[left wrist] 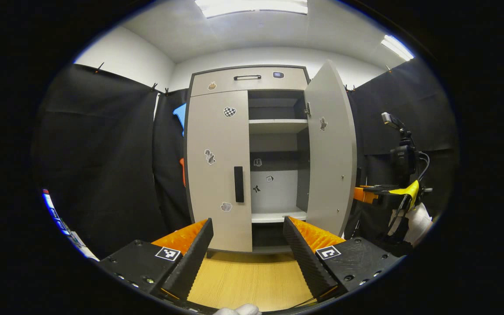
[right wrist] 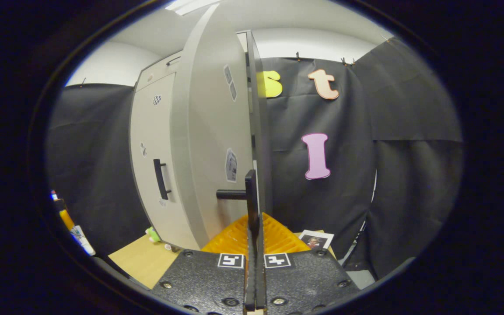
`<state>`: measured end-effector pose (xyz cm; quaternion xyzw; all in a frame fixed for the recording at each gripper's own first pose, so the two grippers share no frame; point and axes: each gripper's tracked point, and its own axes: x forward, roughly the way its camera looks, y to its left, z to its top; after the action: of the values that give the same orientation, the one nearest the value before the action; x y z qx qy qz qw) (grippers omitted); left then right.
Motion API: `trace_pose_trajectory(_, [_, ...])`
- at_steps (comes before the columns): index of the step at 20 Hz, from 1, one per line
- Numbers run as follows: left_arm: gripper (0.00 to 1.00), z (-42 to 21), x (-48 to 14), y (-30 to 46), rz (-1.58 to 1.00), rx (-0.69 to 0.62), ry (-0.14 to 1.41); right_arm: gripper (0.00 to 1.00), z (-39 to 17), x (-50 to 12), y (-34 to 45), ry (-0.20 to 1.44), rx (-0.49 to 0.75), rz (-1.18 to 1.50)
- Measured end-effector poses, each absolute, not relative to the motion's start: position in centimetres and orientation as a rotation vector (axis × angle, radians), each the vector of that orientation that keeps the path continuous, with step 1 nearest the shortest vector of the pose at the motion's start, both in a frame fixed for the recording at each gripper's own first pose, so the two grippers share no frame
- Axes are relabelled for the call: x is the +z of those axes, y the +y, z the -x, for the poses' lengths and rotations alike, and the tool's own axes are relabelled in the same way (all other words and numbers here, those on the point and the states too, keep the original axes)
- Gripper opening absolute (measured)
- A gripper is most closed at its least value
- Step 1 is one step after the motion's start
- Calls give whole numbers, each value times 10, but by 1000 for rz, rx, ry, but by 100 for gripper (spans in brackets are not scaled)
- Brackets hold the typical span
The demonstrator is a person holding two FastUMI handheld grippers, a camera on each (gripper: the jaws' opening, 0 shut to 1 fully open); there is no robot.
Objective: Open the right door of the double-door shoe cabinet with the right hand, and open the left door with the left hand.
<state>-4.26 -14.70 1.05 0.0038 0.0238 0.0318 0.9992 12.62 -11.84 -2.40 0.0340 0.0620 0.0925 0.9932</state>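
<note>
The shoe cabinet [left wrist: 252, 78] stood upright ahead; its right door [left wrist: 330, 148] swung out, left door [left wrist: 219, 170] closed, shelves bare. The left gripper [left wrist: 247, 249] hung released, while the right gripper [right wrist: 252, 227] clenched the right door's handle [right wrist: 248, 192].

Grey shoe cabinet [left wrist: 217, 175], black handle [left wrist: 238, 184], chequered sticker [left wrist: 229, 112].

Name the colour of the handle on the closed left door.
Black handle, on the grey left door; clearest in the left gripper view.
</note>
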Motion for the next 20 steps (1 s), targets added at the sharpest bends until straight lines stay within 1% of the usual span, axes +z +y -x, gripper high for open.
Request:
trace_pose_trajectory(2, [96,42,9,-142,0,53,44,4,-120,-25,-122,153,165,-82])
trace_pose_trajectory(4, [96,36,8,-130,-4,53,37,8,-111,-17,-126,143,144,-94])
trace_pose_trajectory(6, [96,30,9,-118,-14,53,37,17,-98,-9,-132,128,116,-89])
trace_pose_trajectory(7, [96,28,9,-114,-16,50,39,26,-91,-7,-135,120,103,-81])
trace_pose_trajectory(10, [96,13,5,-92,-19,51,43,47,-63,8,-133,64,58,-58])
trace_pose_trajectory(13, [96,-7,0,-71,-6,45,49,89,-37,6,-109,47,43,-47])
trace_pose_trajectory(15, [96,-21,-4,-61,-14,35,54,93,-22,1,-91,31,26,-59])
trace_pose_trajectory(17, [96,-36,-9,-50,-30,28,53,95,-9,-14,-71,37,19,-65])
trace_pose_trajectory(20, [96,-56,-20,-41,-21,3,67,96,1,-34,-45,81,12,-60])
